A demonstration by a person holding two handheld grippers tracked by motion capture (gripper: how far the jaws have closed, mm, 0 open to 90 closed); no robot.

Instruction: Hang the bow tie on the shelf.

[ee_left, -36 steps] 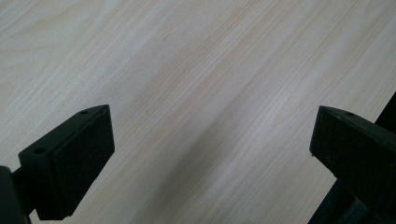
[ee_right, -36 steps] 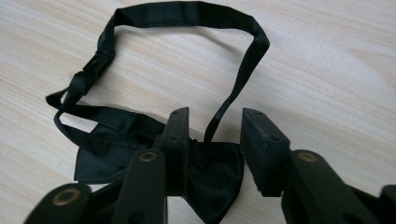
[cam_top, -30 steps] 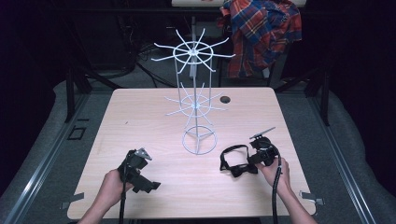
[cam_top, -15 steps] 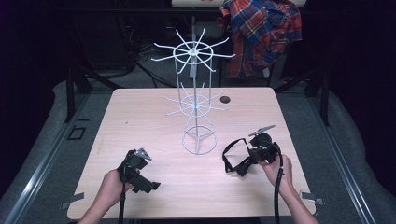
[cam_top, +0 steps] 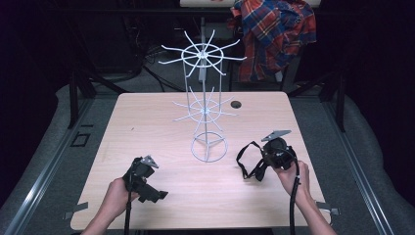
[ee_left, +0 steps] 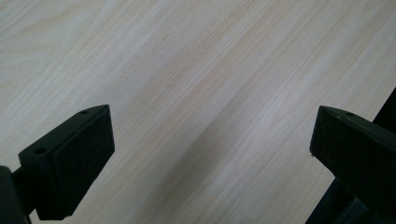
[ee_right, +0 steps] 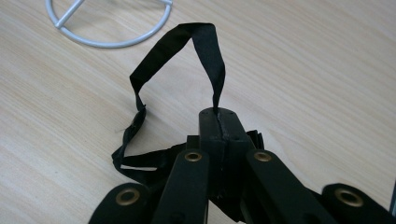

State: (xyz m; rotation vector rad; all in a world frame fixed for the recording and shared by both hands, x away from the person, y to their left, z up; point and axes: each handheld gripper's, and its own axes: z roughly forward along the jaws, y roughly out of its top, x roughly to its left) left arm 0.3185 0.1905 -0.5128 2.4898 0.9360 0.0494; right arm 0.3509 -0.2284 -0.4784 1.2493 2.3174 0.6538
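Note:
A black fabric strap point(ee_right: 205, 42) rises in a loop from the pale wooden table point(cam_top: 147, 122), and its lower part trails on the wood. My right gripper point(ee_right: 219, 115) is shut on one end of it. In the high view this gripper point(cam_top: 258, 169) is at the front right, with the strap point(cam_top: 244, 157) hanging to its left. A white wire rack point(cam_top: 205, 112) with two tiers of spokes stands mid-table, and its ring base point(ee_right: 112, 42) lies just beyond the strap. At the front left, my left gripper point(cam_top: 155, 195) is open, its jaws point(ee_left: 210, 126) wide apart over bare wood.
A plaid shirt point(cam_top: 276, 34) hangs behind the table's far right. A small dark round spot point(cam_top: 237, 104) sits near the far edge, right of the rack. Grey floor mats surround the table.
My right gripper has moved a little right and away with the strap, raising its loop off the table. The left gripper has stayed put.

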